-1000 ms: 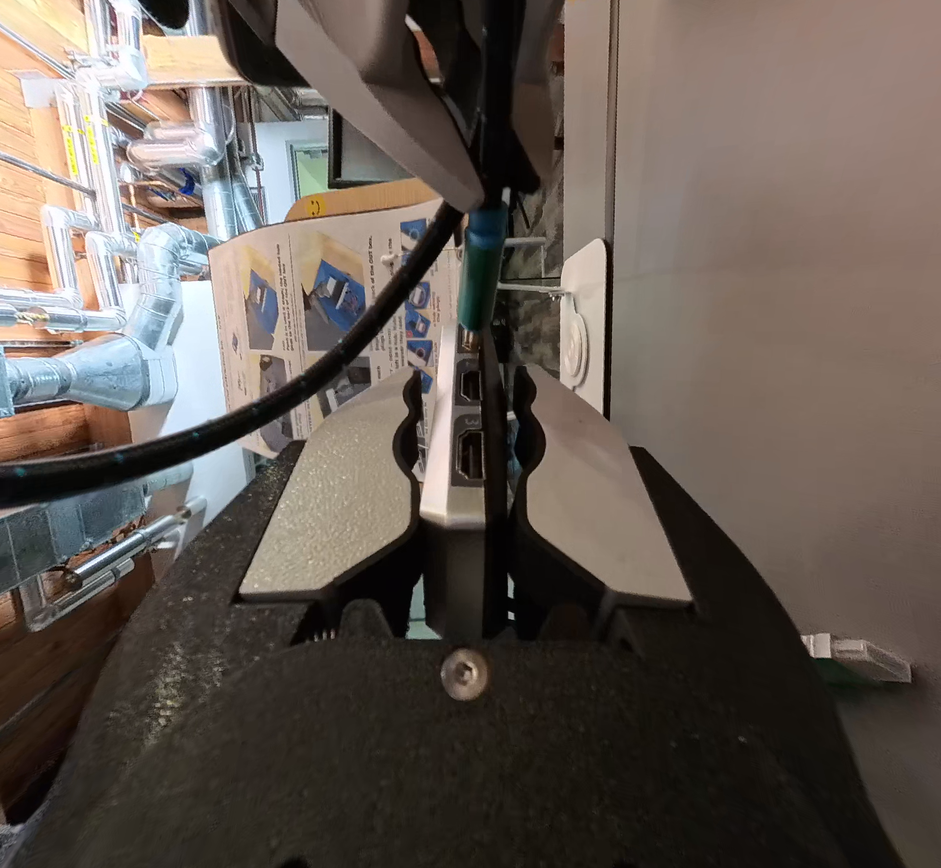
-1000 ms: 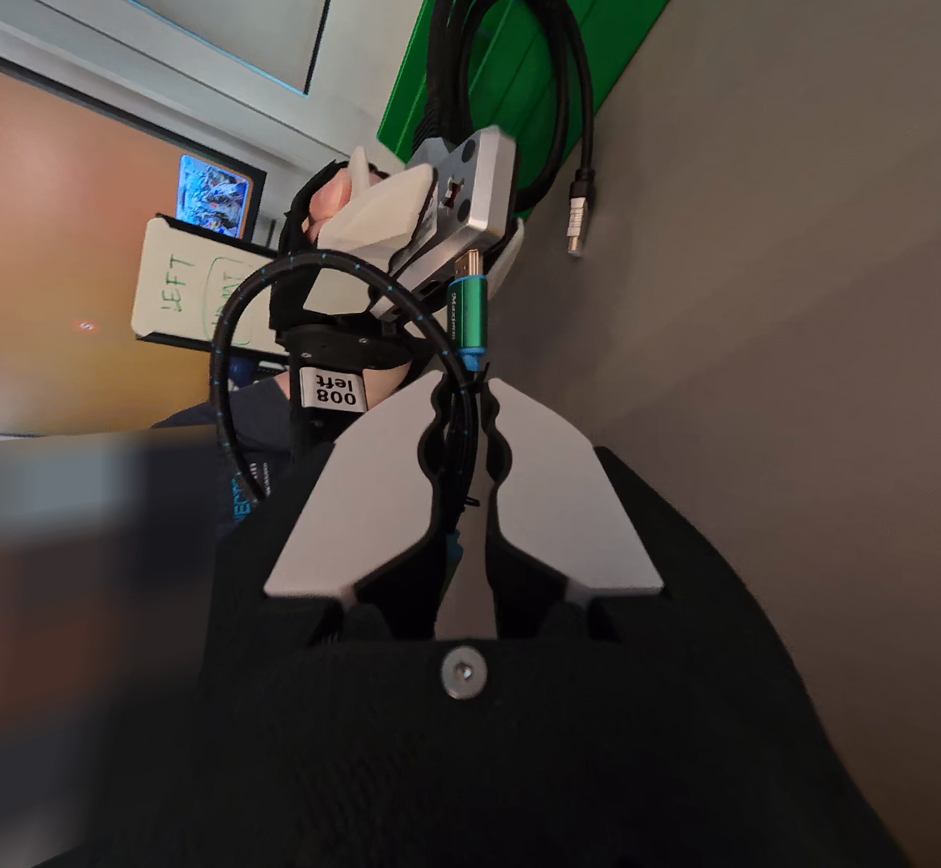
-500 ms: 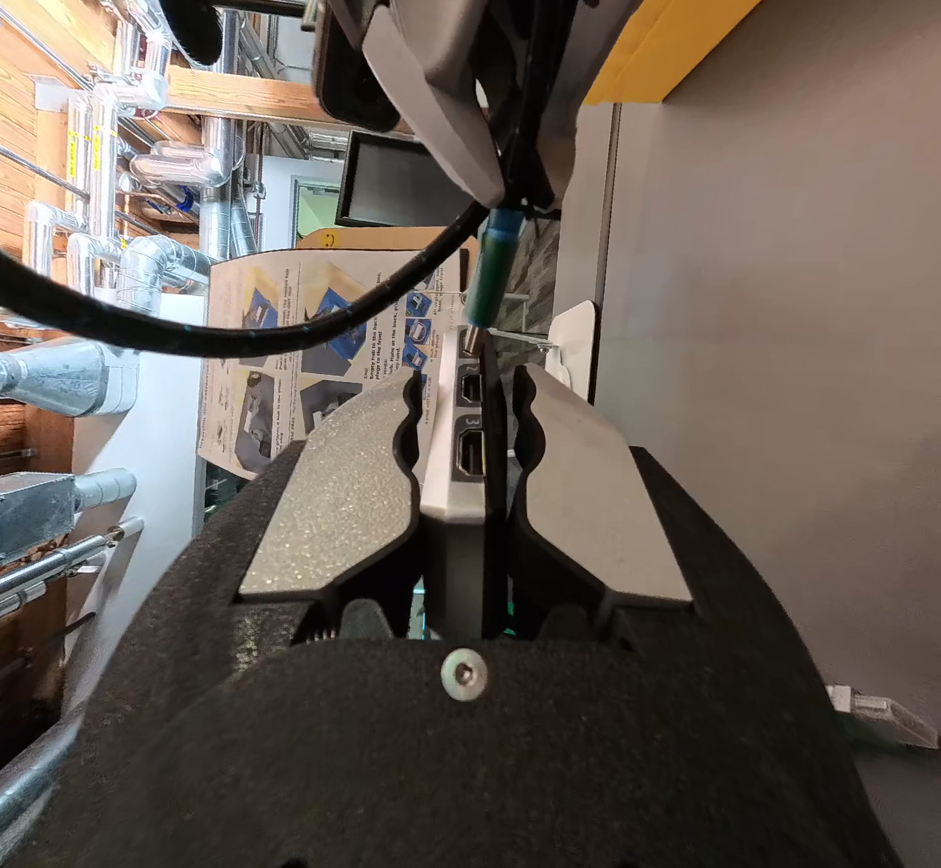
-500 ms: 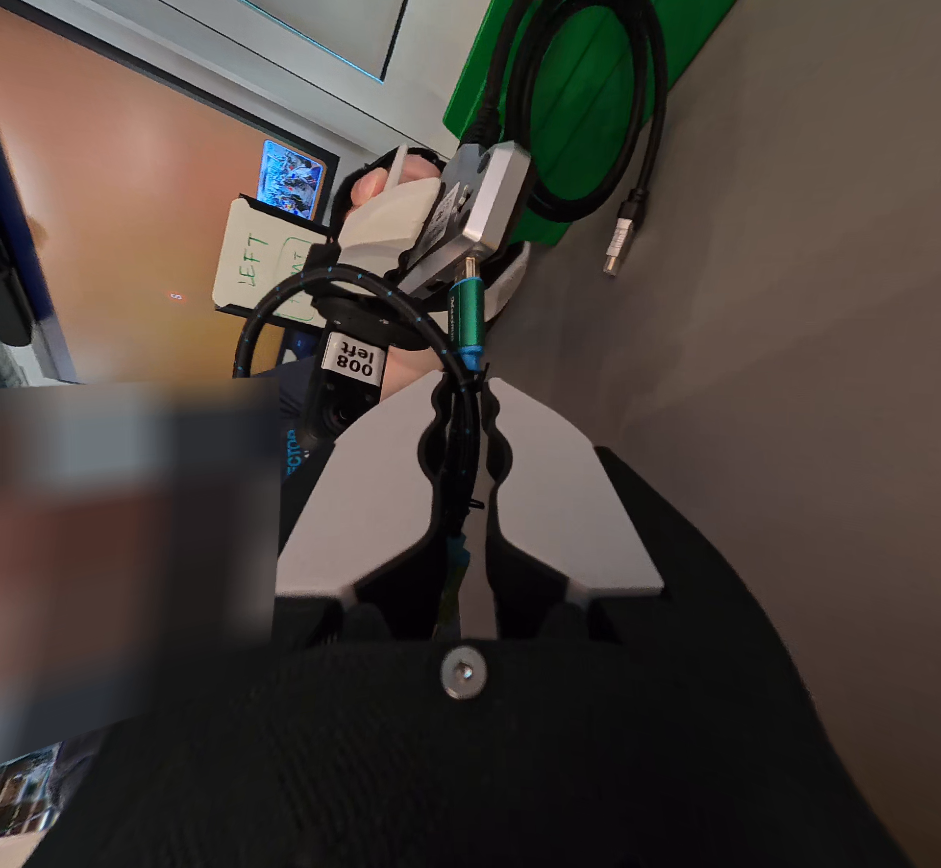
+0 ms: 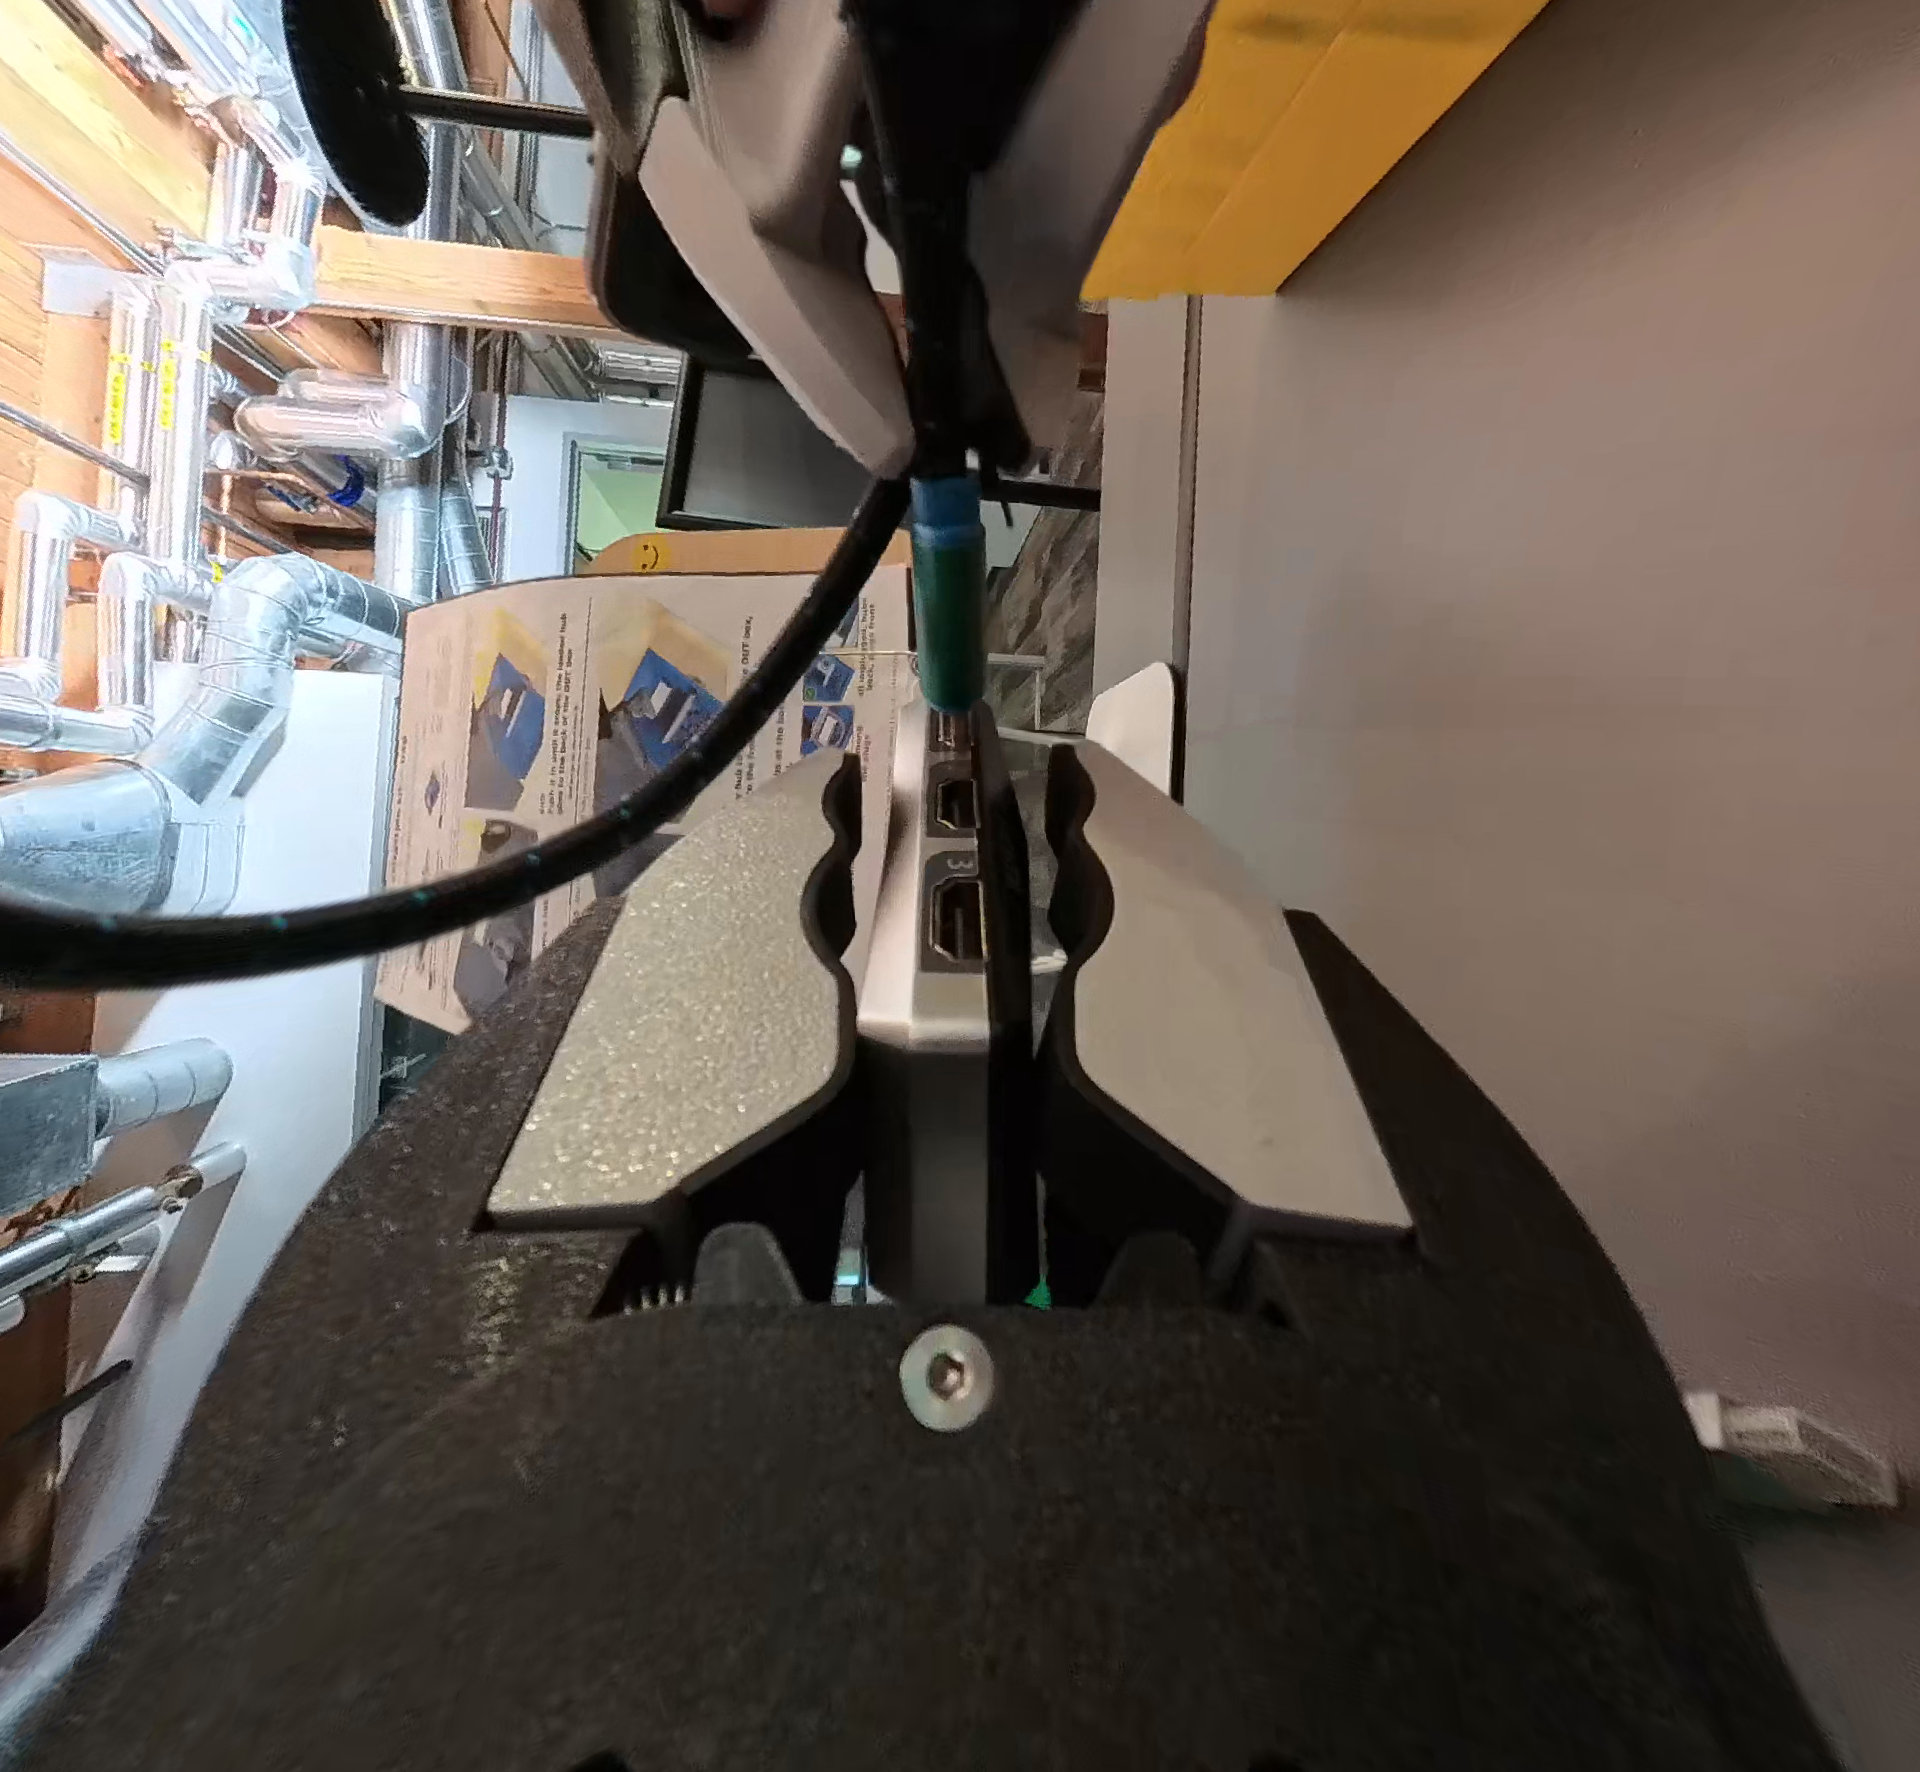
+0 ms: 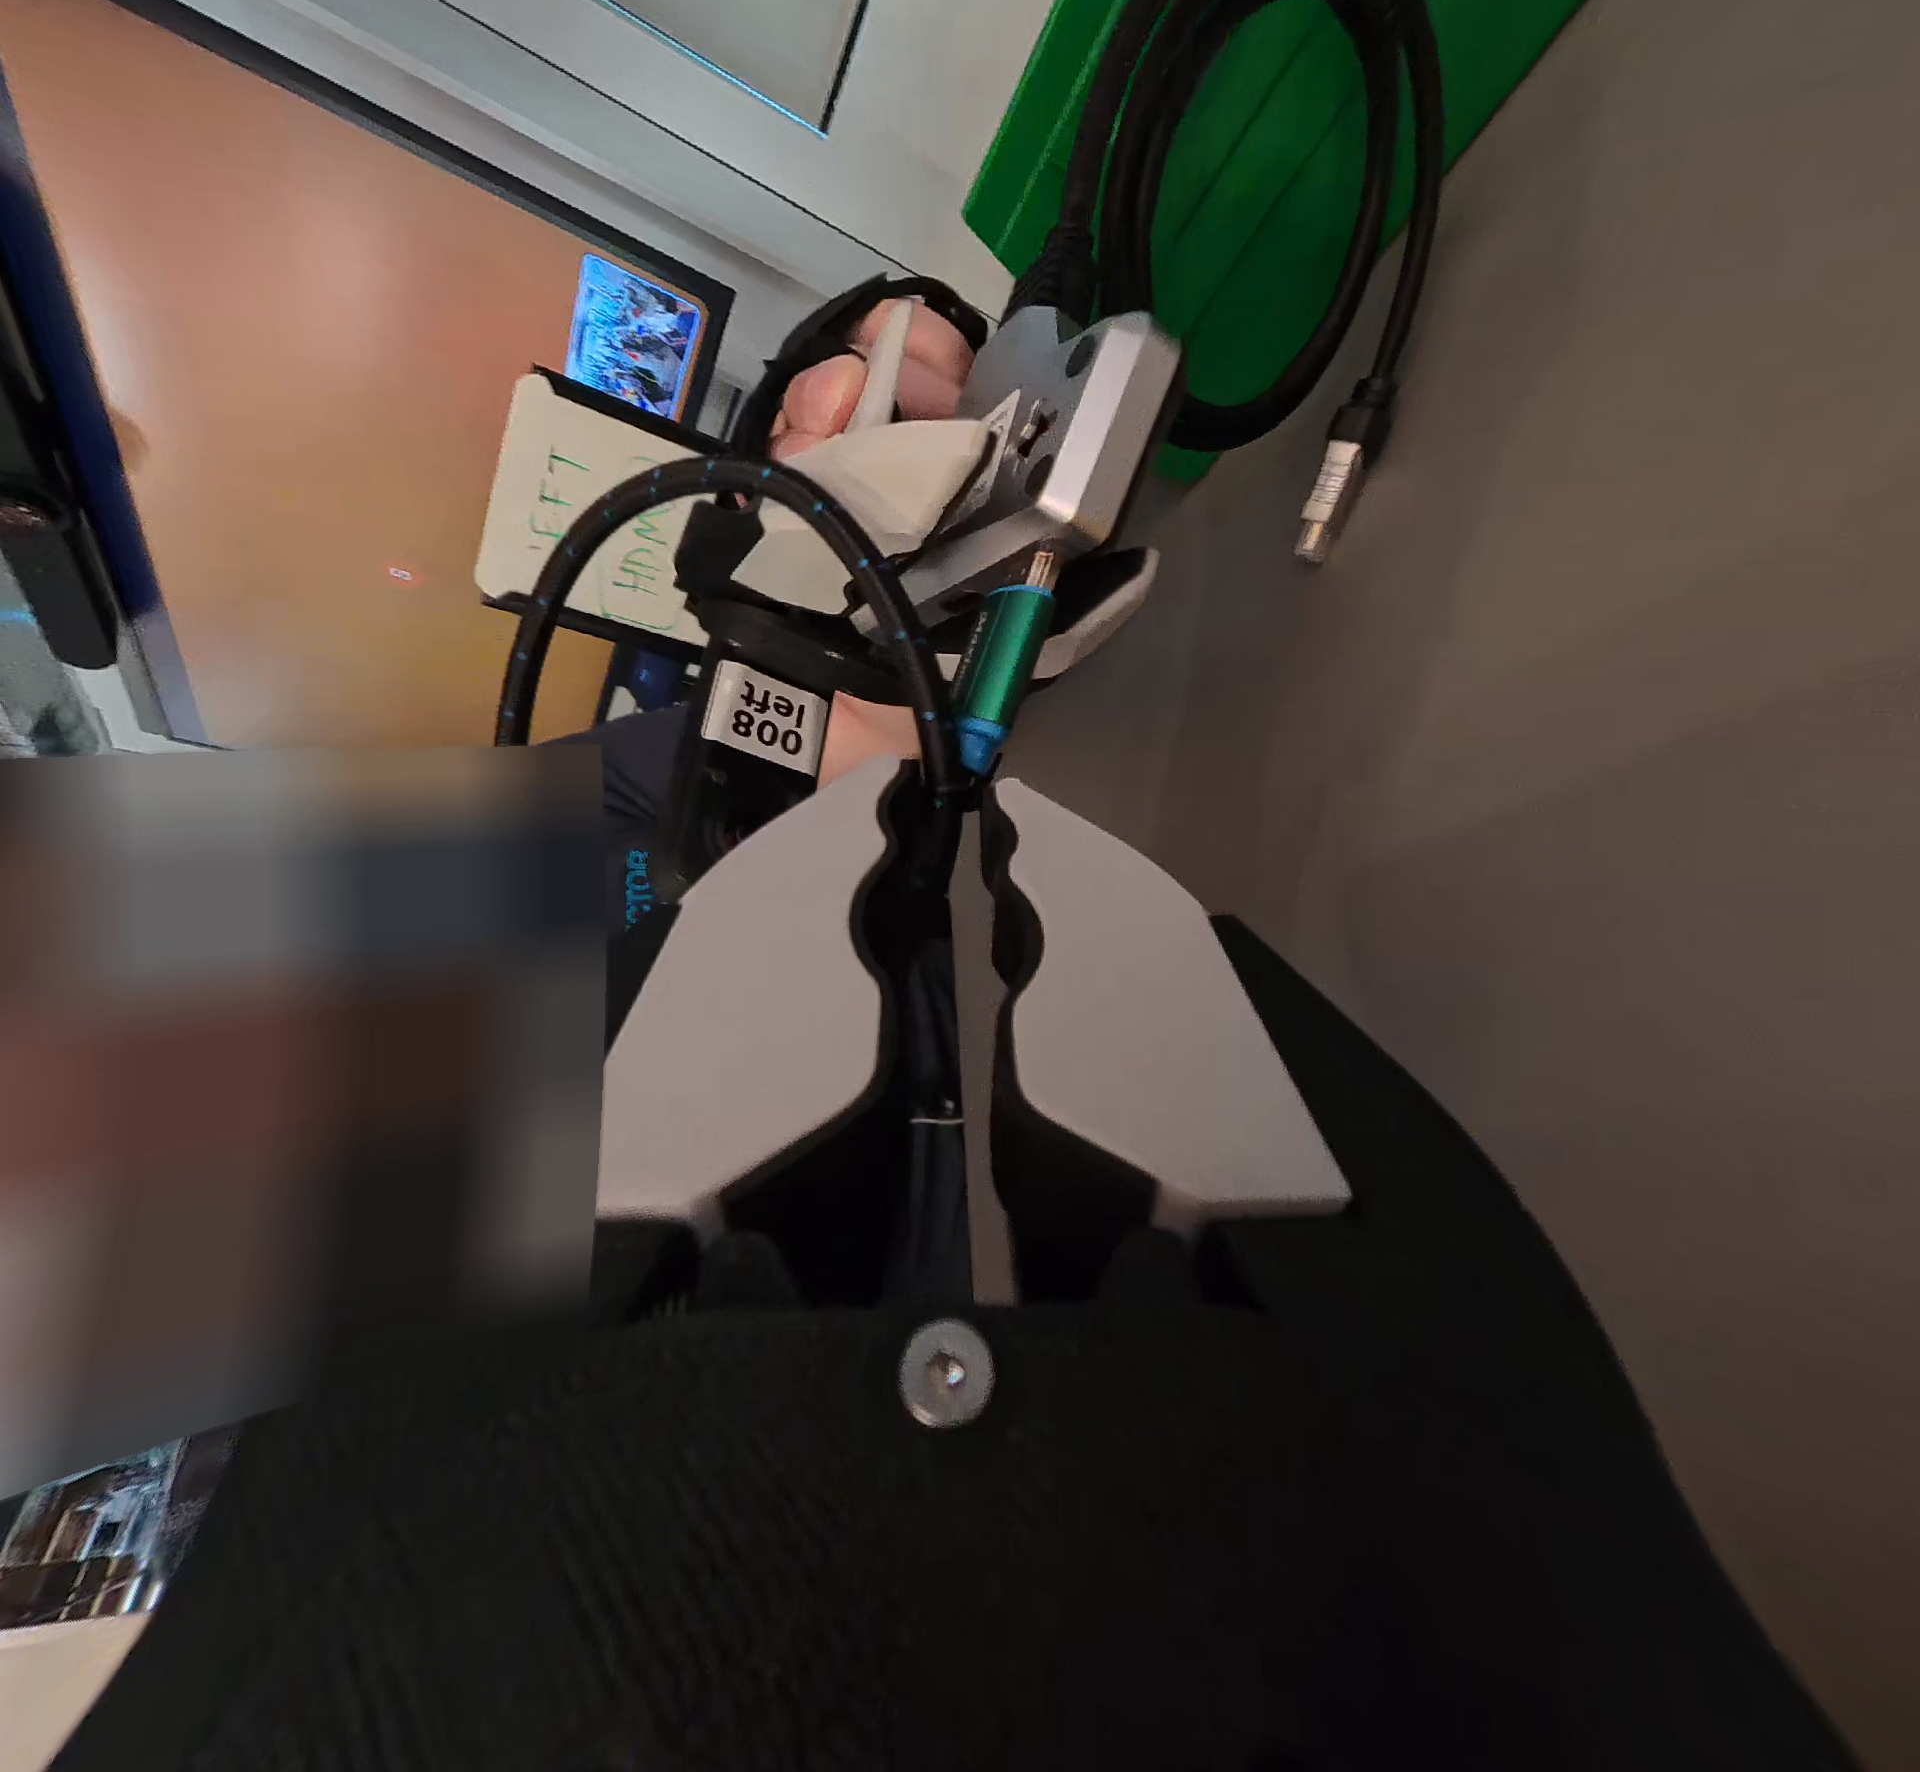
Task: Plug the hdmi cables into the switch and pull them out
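My left gripper (image 5: 951,766) is shut on the silver HDMI switch (image 5: 925,1005), with two empty ports facing up. My right gripper (image 6: 945,787) is shut on a black braided cable (image 6: 914,642) just behind its green plug (image 6: 1003,652). In the left wrist view the green plug (image 5: 951,621) hangs from the right gripper (image 5: 935,444), and its metal tip sits in the mouth of the switch's farthest port. In the right wrist view some metal still shows between the plug and the switch (image 6: 1081,434). A second black cable (image 6: 1392,164) runs from the switch's far end.
The grey tabletop (image 5: 1558,787) lies to the right in both views. A yellow board (image 5: 1299,60) and a green board (image 6: 1299,8) lie on it. The second cable's loose plug (image 6: 1335,486) rests on the table. A clear connector (image 5: 1787,1457) lies near my left gripper. The grippers' ends are close to 5 cm from one another.
Both grippers have swung together, so the background has shifted. The green plug stays at the far port and now tilts against my right gripper's line. Both grips are unchanged.
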